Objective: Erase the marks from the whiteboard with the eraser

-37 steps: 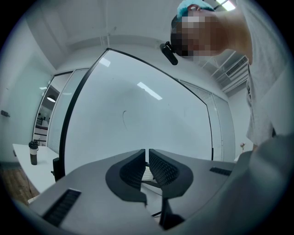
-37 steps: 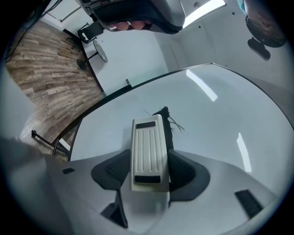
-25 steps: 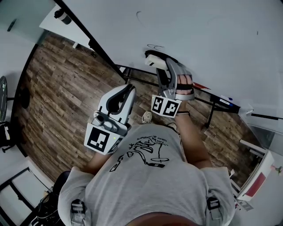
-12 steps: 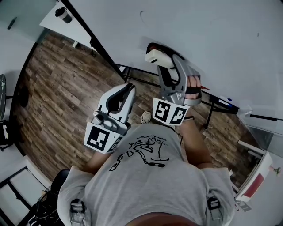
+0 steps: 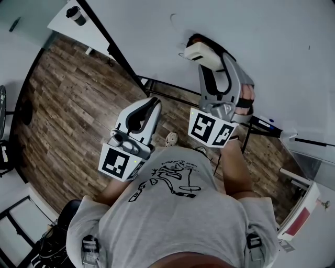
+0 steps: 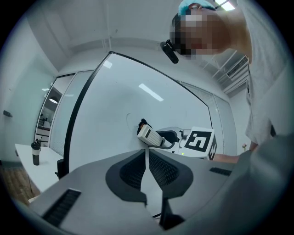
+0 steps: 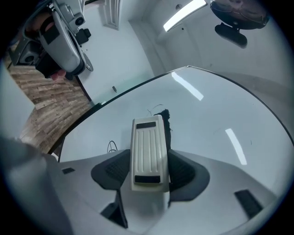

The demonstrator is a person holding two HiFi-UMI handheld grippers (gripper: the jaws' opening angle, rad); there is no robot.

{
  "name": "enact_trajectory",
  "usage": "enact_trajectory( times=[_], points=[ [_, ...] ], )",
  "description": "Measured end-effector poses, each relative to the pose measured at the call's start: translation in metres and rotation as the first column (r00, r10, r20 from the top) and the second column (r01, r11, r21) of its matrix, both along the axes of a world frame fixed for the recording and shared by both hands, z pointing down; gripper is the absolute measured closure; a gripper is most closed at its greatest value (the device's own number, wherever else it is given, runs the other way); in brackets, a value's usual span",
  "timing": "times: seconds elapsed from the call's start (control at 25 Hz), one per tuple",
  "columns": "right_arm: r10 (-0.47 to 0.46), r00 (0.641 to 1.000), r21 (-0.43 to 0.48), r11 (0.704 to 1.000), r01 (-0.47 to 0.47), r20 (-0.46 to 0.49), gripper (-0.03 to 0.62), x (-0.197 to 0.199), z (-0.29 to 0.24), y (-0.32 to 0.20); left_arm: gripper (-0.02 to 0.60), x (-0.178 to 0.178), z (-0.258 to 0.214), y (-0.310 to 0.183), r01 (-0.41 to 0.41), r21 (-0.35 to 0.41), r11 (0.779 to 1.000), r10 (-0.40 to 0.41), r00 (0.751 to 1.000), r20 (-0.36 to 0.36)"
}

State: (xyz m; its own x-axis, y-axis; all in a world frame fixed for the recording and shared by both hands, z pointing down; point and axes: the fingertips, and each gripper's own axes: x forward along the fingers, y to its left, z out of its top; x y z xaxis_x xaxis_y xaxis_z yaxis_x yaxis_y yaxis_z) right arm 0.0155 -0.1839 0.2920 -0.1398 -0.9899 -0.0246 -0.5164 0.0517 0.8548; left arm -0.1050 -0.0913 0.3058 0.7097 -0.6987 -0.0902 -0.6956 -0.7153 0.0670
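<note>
The whiteboard (image 5: 251, 31) fills the top of the head view. My right gripper (image 5: 205, 56) is shut on a cream eraser (image 5: 200, 52) with a black felt pad, and the pad is pressed against the board. A thin curved mark (image 5: 172, 17) shows up and to the left of the eraser, and part of a loop mark (image 5: 181, 54) shows just left of it. In the right gripper view the eraser (image 7: 148, 153) sits between the jaws, with a loop mark (image 7: 111, 146) to its left. My left gripper (image 5: 153, 103) hangs shut and empty, away from the board.
The board's black stand (image 5: 157, 84) runs below it over a wood floor (image 5: 68, 104). A white table with a dark cup (image 5: 76, 15) stands at the upper left. A marker (image 5: 267, 121) lies on the ledge at the right. A person's torso fills the lower middle.
My right gripper has carried the eraser up and to the right along the board, over the loop mark. The left gripper has stayed in place.
</note>
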Motion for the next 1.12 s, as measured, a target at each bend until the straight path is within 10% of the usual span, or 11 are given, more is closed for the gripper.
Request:
enact_trajectory(
  times=[1.12],
  points=[
    [0.001,0.997,0.025,1.0,0.001,-0.075,0.333,-0.015,0.031,-0.013,0.541,0.0,0.004,-0.012,0.017,-0.008,1.0,-0.017,1.0,0.014]
  ],
)
